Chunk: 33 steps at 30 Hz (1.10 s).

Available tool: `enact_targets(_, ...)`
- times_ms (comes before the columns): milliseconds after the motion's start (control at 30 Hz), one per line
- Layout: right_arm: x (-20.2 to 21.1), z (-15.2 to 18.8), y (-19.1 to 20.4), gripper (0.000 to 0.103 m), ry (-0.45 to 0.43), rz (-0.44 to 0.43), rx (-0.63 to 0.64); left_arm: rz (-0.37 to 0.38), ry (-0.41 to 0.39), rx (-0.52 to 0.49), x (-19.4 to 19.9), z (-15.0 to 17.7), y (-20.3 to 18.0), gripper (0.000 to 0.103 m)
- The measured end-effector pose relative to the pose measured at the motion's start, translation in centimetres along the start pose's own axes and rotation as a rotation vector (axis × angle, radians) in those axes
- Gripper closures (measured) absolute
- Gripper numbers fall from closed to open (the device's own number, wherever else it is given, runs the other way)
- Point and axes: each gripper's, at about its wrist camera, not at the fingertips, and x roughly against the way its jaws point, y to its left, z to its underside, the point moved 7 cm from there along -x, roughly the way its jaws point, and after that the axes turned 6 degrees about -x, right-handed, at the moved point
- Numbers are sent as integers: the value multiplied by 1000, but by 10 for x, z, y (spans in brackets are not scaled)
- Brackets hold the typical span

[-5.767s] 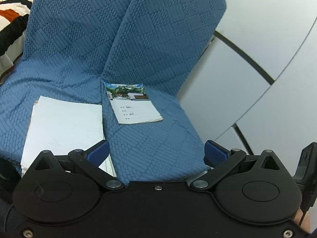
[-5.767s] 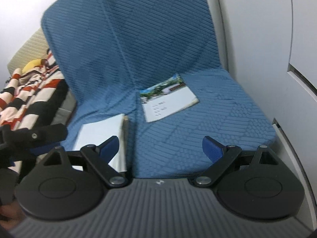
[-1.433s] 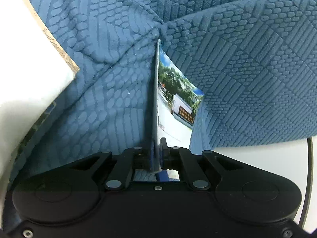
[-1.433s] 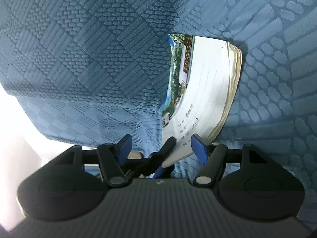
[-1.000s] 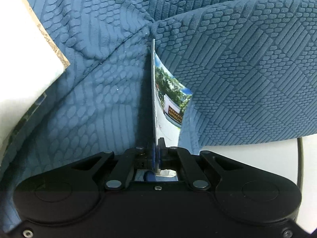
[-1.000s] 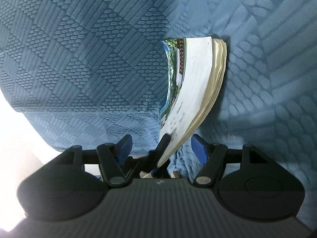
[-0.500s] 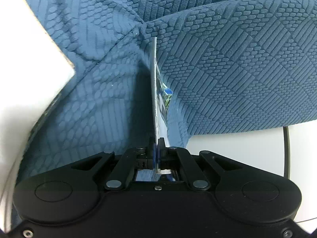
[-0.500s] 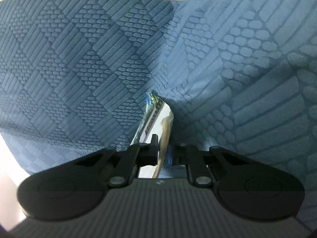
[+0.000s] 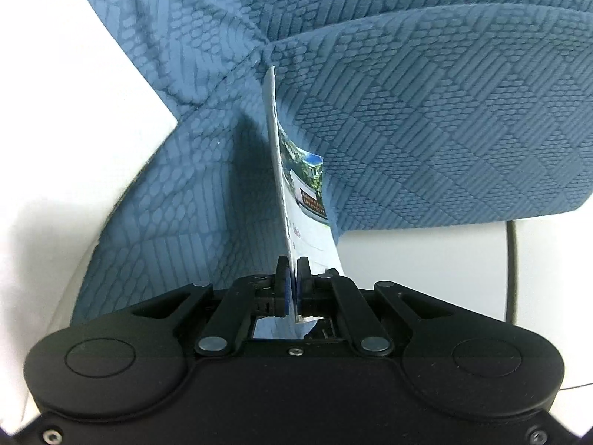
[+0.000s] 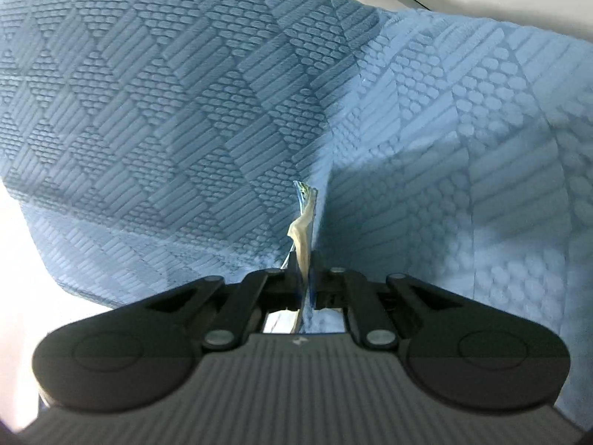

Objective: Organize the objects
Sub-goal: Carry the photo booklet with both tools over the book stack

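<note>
Big blue quilted chair cover (image 9: 426, 118) behind everything. White paper (image 9: 63, 118) off left of booklet (image 9: 296, 200). Booklet edge-on above the seat, pinched by left gripper (image 9: 292, 289) and right gripper (image 10: 304, 282) jaws.

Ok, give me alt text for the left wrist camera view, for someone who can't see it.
The left gripper is shut on a thin booklet, held edge-on with its photo cover facing right. Behind it is blue textured fabric, and a white book fills the left side.
</note>
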Motion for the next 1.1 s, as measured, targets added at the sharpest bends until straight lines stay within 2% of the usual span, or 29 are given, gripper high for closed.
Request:
enact_targets(333, 27, 40, 79, 96, 16, 28, 160, 9, 2, -72, 74, -9, -36, 101)
enact_targets(633, 46, 93, 156, 96, 86, 74, 371, 10, -5, -156, 147, -27, -59, 101)
enact_targets(900, 57, 152, 206, 96, 117, 56, 490, 29, -36, -212, 213, -45, -62, 101)
enact_targets(1100, 53, 193, 222, 96, 129, 39, 548, 10, -48, -224, 251, -53, -45, 100)
